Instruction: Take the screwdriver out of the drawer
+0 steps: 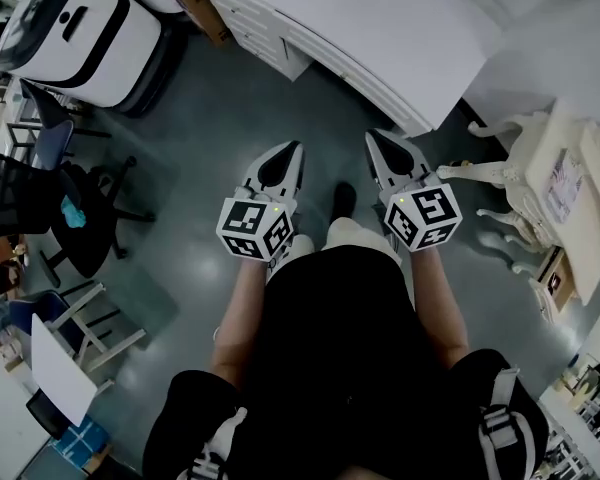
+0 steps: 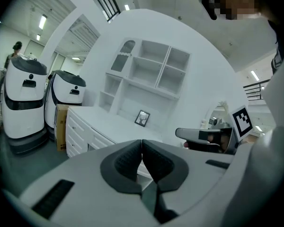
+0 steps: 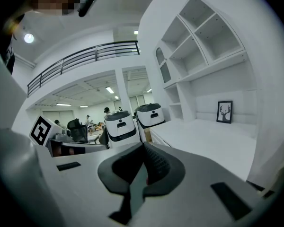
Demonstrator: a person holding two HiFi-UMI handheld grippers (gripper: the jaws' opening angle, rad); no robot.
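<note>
Your left claw (image 2: 142, 144): dark pads pressed together, nothing between them. Your right claw (image 3: 143, 148): the same, shut tight and empty. In the head view you hold both side by side out front, over the grey-green floor (image 1: 230, 118), with the tips aimed at the long white tabletop (image 1: 380, 28). Each claw's own view catches the other claw off to the side.

Readable writing: none.
- The marker cubes (image 1: 255, 230) carry only black-and-white square patterns.
- The small black picture frame (image 3: 224, 111) at the back of the tabletop shows an antlered deer head, no lettering.
- The brown cardboard box (image 2: 61, 126) at the tabletop's end has no legible print.

Hidden or unclear:
- The screwdriver shows in no view, so you can't tell its place, long axis or heading.
- The white drawers (image 2: 78, 134) in the tabletop's front look shut, so their contents are out of sight.
- The white open shelf unit (image 2: 149, 74) stands above the tabletop.
- Two rounded white robots with dark bands (image 2: 23, 93) stand just past the box.
- The ornate white side table with curved legs (image 1: 520, 173) is cut off by the right edge; what lies on it is hard to make out.
</note>
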